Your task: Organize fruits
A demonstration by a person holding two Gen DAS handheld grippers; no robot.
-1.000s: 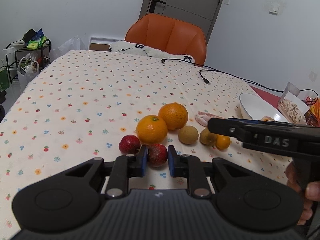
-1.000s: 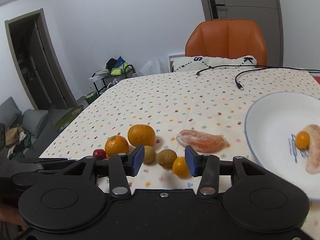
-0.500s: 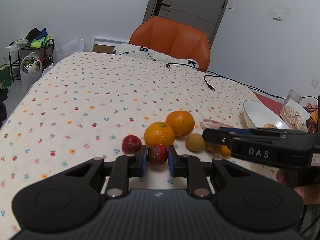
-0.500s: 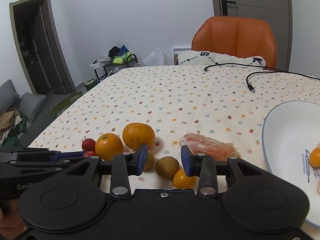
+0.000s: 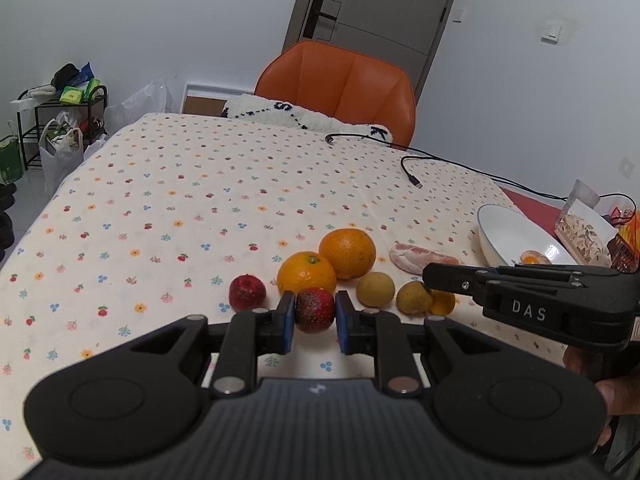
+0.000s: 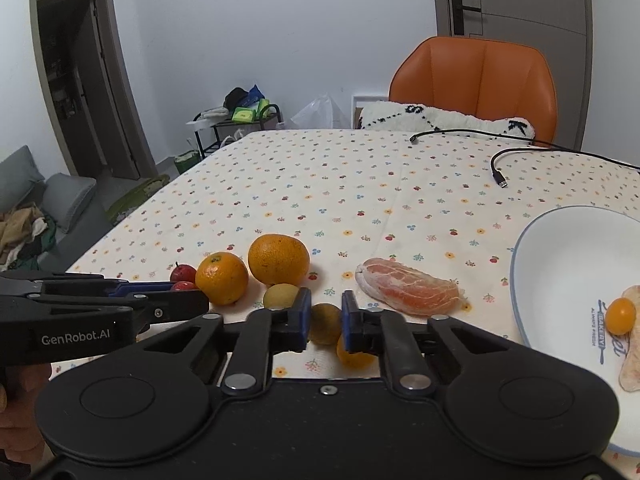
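Fruit sat in a loose cluster near the front edge of the flowered tablecloth (image 5: 240,184). The left gripper (image 5: 315,320) was clamped on a dark red strawberry-like fruit (image 5: 315,309), blue pads pressing both sides, fruit low at the cloth; whether it was lifted, can't tell. A second red fruit (image 5: 247,293) lay just left of it, apart from the jaws. Behind them two oranges (image 5: 306,273) (image 5: 347,253) touched each other. To the right sat a yellow-brown round fruit (image 5: 375,289), then another brown fruit (image 6: 324,323), which the right gripper (image 6: 325,322) had pinched between its pads, jaws narrow on it. A small orange kumquat (image 6: 354,354) lay just below and right of that fruit, partly hidden under the right finger, not held. A peeled pomelo segment (image 6: 410,291) rested on the cloth right of the cluster, near the white bowl (image 6: 560,240). The bowl stood at the right side of the table and held one kumquat (image 6: 620,315) beside another peeled segment (image 6: 632,356). A black cable (image 6: 520,156) ran across the far cloth. An orange chair (image 6: 476,80) with a white cushion (image 6: 440,118) stood at the far end. A snack packet (image 5: 584,232) sat beyond the bowl in the left view. A hand (image 5: 608,392) showed under the right gripper's body.
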